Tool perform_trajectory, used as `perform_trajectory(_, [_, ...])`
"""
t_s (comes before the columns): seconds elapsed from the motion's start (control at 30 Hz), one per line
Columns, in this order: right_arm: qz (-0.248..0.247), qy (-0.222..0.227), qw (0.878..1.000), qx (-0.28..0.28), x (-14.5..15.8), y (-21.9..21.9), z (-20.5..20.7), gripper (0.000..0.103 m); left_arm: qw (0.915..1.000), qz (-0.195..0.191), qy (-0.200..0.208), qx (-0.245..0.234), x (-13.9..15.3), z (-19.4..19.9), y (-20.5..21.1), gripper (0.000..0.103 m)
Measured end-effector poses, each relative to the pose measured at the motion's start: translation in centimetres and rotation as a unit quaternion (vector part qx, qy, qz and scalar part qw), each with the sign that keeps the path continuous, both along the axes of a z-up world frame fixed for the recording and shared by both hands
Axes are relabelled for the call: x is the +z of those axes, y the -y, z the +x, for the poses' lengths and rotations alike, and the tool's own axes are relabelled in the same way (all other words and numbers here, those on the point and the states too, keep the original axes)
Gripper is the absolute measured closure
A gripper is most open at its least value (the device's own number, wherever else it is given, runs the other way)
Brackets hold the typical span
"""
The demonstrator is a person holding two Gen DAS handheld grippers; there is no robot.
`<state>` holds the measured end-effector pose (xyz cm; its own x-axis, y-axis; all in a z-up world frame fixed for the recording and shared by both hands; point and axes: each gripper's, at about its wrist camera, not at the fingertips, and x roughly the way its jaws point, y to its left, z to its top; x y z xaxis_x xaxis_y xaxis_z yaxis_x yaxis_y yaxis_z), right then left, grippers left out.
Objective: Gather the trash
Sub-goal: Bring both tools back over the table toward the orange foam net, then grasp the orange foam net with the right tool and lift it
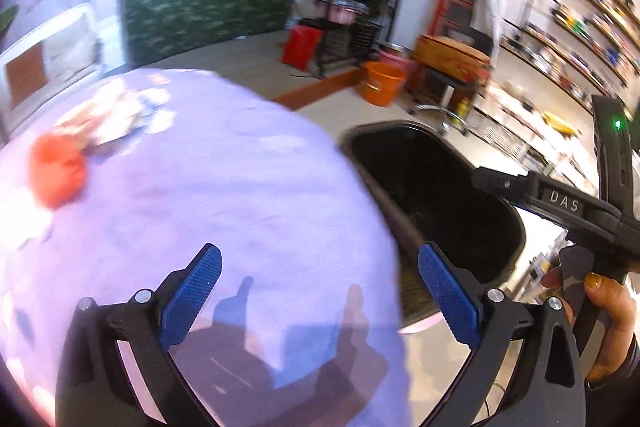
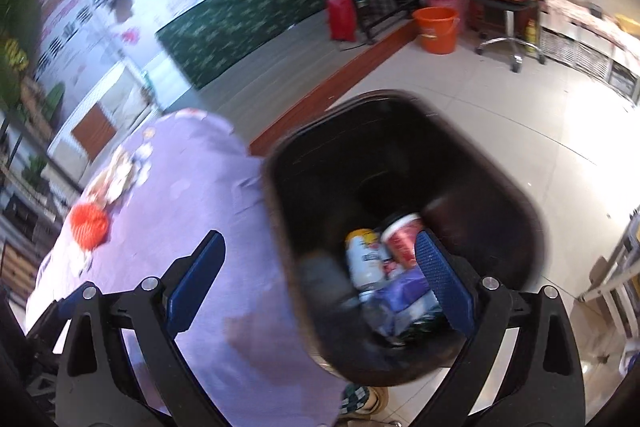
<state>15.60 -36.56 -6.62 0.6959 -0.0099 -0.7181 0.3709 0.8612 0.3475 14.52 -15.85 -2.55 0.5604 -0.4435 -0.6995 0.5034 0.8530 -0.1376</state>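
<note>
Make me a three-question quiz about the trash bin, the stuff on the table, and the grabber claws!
1. Where is the black trash bin?
A. on the floor beside the table
B. on top of the table
C. hanging on the wall

2. What colour is the crumpled ball on the table?
A. green
B. orange
C. black

3. How is the left gripper set?
A. shut on a cup
B. shut on nothing
C. open, holding nothing

Answers: 1 A, the bin stands on the tiles at the table's edge. 2 B, the ball looks bright orange in both views. 3 C, its blue pads stand wide apart.
</note>
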Motion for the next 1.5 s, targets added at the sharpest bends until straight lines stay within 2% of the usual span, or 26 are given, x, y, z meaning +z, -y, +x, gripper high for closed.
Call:
perform_trajectory(0.13, [-0.004, 0.0, 0.999, 0.055, 0.1, -4.1, 2.5, 0.009, 0.9984, -0.001, 0.006, 0.057, 0.1, 0.2, -3.9, 0.006])
perform_trajectory(0.33, [-0.02, 0.009, 0.991, 0.134, 0.8, -10.7, 5.8, 0.009, 0.9891, 0.031, 0.023, 0.142, 0.2, 0.3, -10.3, 0.006])
perform_trajectory(0.43, [-0.032, 0.02, 0.986, 0.162, 1.7, -14.0, 7.3, 0.006, 0.9823, 0.038, 0.029, 0.181, 0.4, 0.7, -13.2, 0.006])
perform_trajectory(0.53, [-0.039, 0.031, 0.98, 0.194, 2.9, -17.2, 8.9, 0.006, 0.9718, 0.054, 0.036, 0.227, 0.7, 1.0, -15.6, 0.006])
perform_trajectory(0.7, [-0.068, 0.038, 0.966, 0.246, 4.0, -22.5, 12.1, 0.006, 0.9593, 0.056, 0.024, 0.276, 0.4, 2.0, -20.8, 0.006])
perform_trajectory(0.87, [-0.071, 0.014, 0.953, 0.293, 3.8, -27.3, 15.8, 0.006, 0.9465, 0.065, 0.018, 0.316, 0.2, 2.9, -24.4, 0.006])
perform_trajectory(0.97, [-0.055, 0.01, 0.946, 0.32, 3.4, -29.9, 18.0, 0.006, 0.9474, 0.056, 0.002, 0.315, -0.2, 3.6, -25.2, 0.006])
perform_trajectory(1.17, [-0.069, -0.016, 0.93, 0.361, 1.9, -35.2, 21.4, 0.006, 0.9462, 0.067, 0.004, 0.317, -0.6, 3.9, -25.4, 0.006])
perform_trajectory(1.3, [-0.079, -0.026, 0.928, 0.364, 0.9, -36.5, 22.8, 0.007, 0.947, 0.064, -0.005, 0.315, -0.9, 4.0, -25.6, 0.006])
perform_trajectory(1.5, [-0.09, -0.044, 0.926, 0.364, -0.2, -37.0, 24.4, 0.03, 0.9488, 0.06, -0.015, 0.31, -1.2, 4.3, -25.7, 0.006])
